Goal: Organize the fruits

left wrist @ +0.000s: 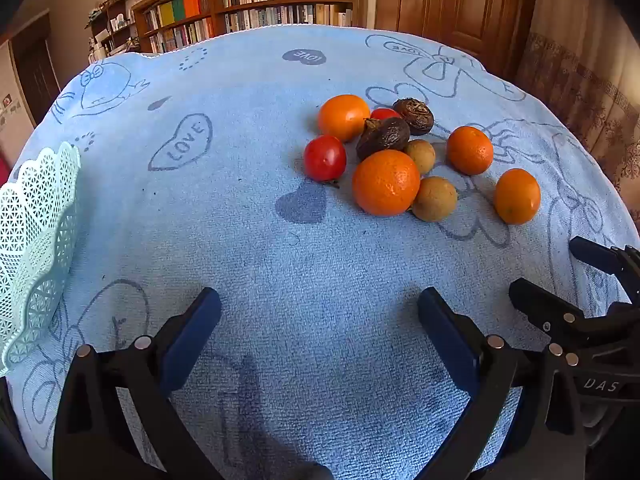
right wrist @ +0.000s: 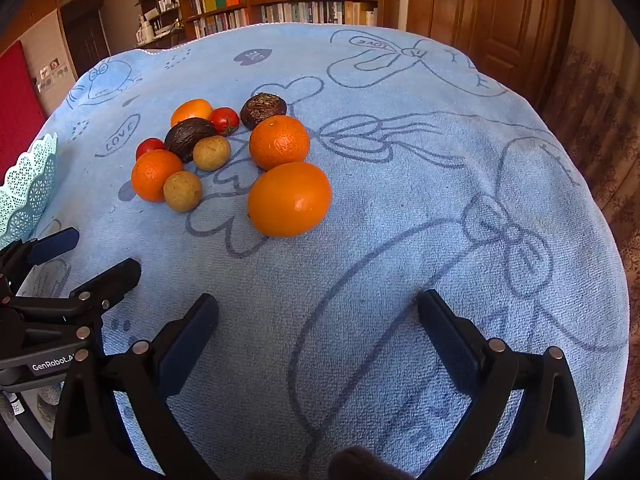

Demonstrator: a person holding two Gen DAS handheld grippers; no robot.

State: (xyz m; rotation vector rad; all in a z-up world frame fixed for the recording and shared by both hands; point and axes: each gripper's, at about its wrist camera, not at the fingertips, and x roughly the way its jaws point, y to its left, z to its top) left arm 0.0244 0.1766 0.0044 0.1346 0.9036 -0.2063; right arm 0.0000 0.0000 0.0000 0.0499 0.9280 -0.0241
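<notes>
A cluster of fruit lies on the blue towel (left wrist: 280, 264): several oranges (left wrist: 386, 183) (right wrist: 289, 199), two red tomatoes (left wrist: 324, 157) (right wrist: 224, 120), two dark wrinkled fruits (left wrist: 383, 136) (right wrist: 263, 110) and two tan round fruits (left wrist: 434, 198) (right wrist: 182, 191). A pale green lattice basket (left wrist: 32, 240) (right wrist: 26, 190) stands at the left edge. My left gripper (left wrist: 320, 308) is open over bare towel, well short of the fruit. My right gripper (right wrist: 318, 308) is open too, nothing between its fingers, with the nearest orange ahead to its left.
The towel (right wrist: 400, 200) covers a round table, and its edge falls away at the far side and right. Bookshelves (left wrist: 248, 4) and a wooden door (left wrist: 456, 0) stand behind. Each gripper shows in the other's view, the right gripper (left wrist: 560, 280) and the left gripper (right wrist: 88, 264).
</notes>
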